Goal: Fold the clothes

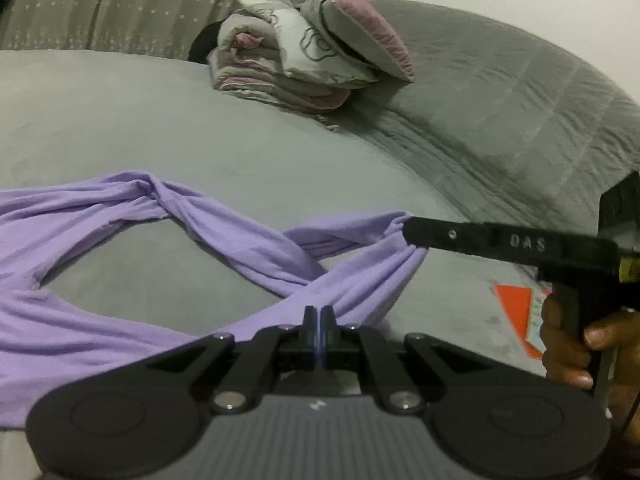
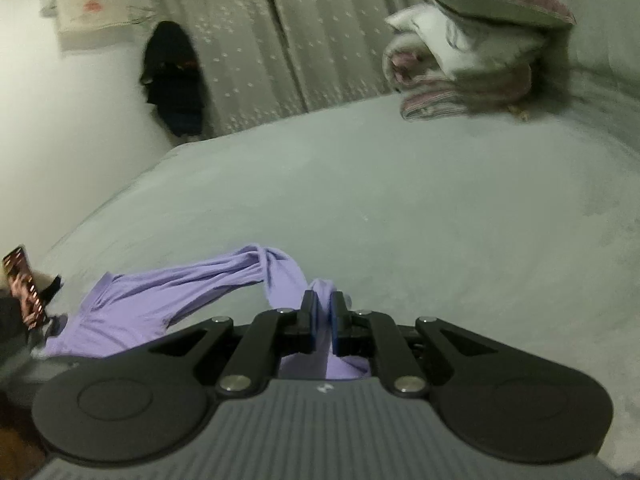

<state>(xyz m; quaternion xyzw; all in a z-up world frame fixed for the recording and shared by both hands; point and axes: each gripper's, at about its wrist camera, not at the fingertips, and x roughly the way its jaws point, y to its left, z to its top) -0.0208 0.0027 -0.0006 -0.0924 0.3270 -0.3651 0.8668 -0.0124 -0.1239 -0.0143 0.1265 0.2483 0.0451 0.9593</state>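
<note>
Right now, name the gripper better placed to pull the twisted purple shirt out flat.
Right. The right gripper already pinches the purple shirt at the twisted end; the left gripper looks shut with no cloth clearly between its fingers.

You have a grey bed under the work, with a bundled grey, white and pink quilt at its far end. Behind it hangs a patterned grey curtain. A dark garment hangs against the white wall. An orange card lies on the bed.

lilac garment, grey bedspread
</note>
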